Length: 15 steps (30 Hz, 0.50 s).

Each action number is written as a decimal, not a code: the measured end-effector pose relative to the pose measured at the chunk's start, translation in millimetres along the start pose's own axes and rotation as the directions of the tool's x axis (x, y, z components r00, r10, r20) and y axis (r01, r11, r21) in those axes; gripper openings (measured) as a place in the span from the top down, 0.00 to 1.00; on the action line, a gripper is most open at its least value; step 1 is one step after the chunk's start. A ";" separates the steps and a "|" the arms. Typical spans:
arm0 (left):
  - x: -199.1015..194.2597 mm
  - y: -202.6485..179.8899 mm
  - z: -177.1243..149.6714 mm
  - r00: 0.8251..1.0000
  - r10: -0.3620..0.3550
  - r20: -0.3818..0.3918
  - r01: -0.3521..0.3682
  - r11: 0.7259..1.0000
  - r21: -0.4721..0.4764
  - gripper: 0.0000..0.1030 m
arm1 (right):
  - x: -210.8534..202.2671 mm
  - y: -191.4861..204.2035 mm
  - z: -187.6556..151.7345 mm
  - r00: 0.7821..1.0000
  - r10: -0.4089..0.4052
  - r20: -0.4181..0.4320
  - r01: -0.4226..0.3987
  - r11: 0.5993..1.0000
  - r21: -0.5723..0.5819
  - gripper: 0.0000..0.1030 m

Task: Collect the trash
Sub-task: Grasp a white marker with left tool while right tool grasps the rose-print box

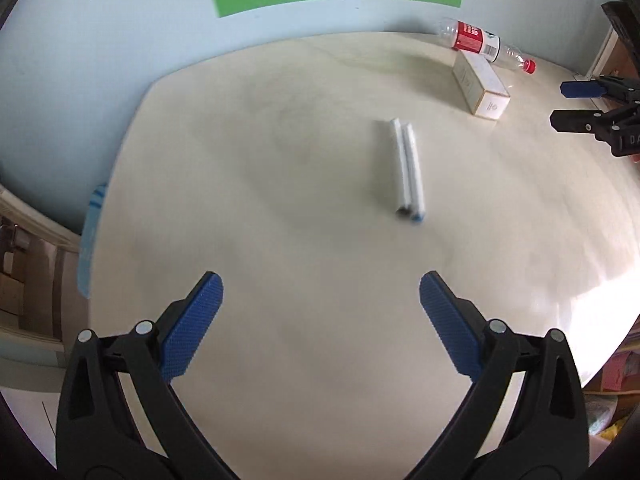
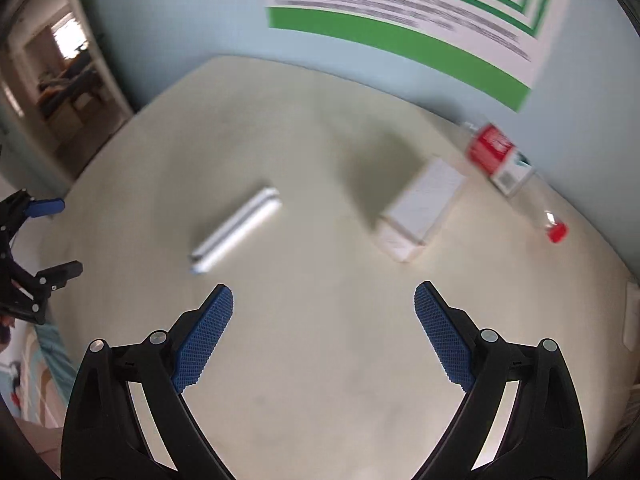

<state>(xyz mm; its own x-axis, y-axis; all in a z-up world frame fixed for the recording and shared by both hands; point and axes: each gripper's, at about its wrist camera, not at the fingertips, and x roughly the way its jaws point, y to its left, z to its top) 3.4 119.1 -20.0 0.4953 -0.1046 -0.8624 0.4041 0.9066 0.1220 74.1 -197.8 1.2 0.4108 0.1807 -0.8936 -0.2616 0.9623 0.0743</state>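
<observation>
Grippers [image 1: 320,292] [image 2: 324,300] both spread wide, empty; ahead: white tubes [image 1: 406,168], box [image 1: 480,84], red-labelled bottle [image 1: 480,42], writing unreadable.

Three items are seen lying apart on table [image 1: 280,200]: white paired tube [image 1: 407,168], small white carton [image 1: 482,88], clear red-capped bottle [image 1: 486,45] on its side.

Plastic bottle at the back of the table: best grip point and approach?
Judging by its pose, take the plastic bottle across its labelled middle, from above. It lies on its side, cap right in the left wrist view, with the box close in front, so a frontal approach looks blocked.
</observation>
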 end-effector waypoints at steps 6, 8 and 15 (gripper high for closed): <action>51.8 -40.8 57.5 0.998 0.004 -0.063 -0.002 0.999 0.040 0.06 | 33.7 -38.9 33.0 0.999 -0.030 -0.041 0.031 0.999 0.043 0.11; 69.7 -44.9 70.3 0.996 0.011 -0.084 -0.007 0.999 0.047 0.07 | 46.5 -46.2 40.6 0.999 -0.028 -0.044 0.031 0.997 0.064 0.11; 117.4 -39.6 90.7 0.988 0.005 -0.155 0.002 0.999 0.044 0.10 | 82.2 -60.7 57.1 0.995 -0.029 -0.095 0.037 0.995 0.090 0.11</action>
<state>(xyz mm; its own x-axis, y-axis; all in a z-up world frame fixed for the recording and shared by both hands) 115.4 33.8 -81.5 0.3717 -0.0356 -0.9277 0.4387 0.8874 0.1417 173.6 -229.7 -51.5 0.3338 0.1329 -0.9332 -0.1664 0.9828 0.0804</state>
